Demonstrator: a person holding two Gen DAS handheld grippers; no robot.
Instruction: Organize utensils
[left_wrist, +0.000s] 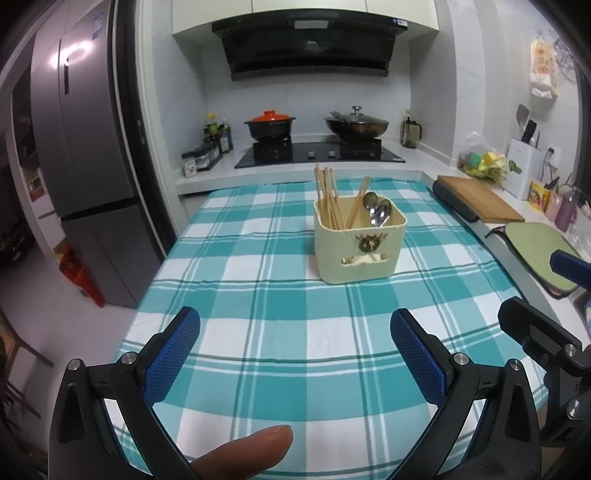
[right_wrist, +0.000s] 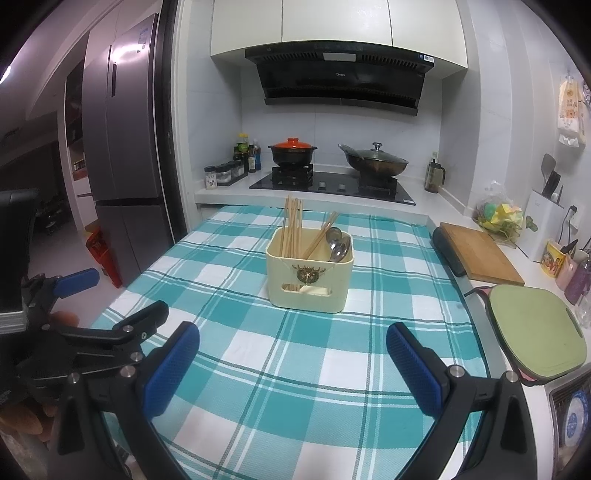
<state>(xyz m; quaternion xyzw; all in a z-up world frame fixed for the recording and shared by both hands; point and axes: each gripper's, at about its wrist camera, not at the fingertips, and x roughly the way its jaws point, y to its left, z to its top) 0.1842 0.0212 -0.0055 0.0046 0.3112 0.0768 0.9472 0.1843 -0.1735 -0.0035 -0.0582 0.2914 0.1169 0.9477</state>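
Note:
A cream utensil holder (left_wrist: 360, 243) (right_wrist: 309, 275) stands upright on the teal checked tablecloth (left_wrist: 258, 295) (right_wrist: 295, 369). Several wooden chopsticks (left_wrist: 327, 195) (right_wrist: 293, 229) lean in its left part and metal spoons (left_wrist: 380, 212) (right_wrist: 338, 245) in its right part. My left gripper (left_wrist: 295, 328) hovers open over the near cloth, well short of the holder, with nothing between its blue pads. My right gripper (right_wrist: 293, 341) is likewise open and empty, in front of the holder. A fingertip (left_wrist: 251, 450) shows at the bottom of the left wrist view.
A wooden cutting board (left_wrist: 480, 197) (right_wrist: 480, 254) and a green mat (left_wrist: 539, 251) (right_wrist: 535, 339) lie on the counter to the right. The stove with an orange-lidded pot (left_wrist: 271, 123) (right_wrist: 293, 149) and a wok (left_wrist: 356, 123) (right_wrist: 375, 160) is behind the table. A fridge (left_wrist: 85, 166) stands left.

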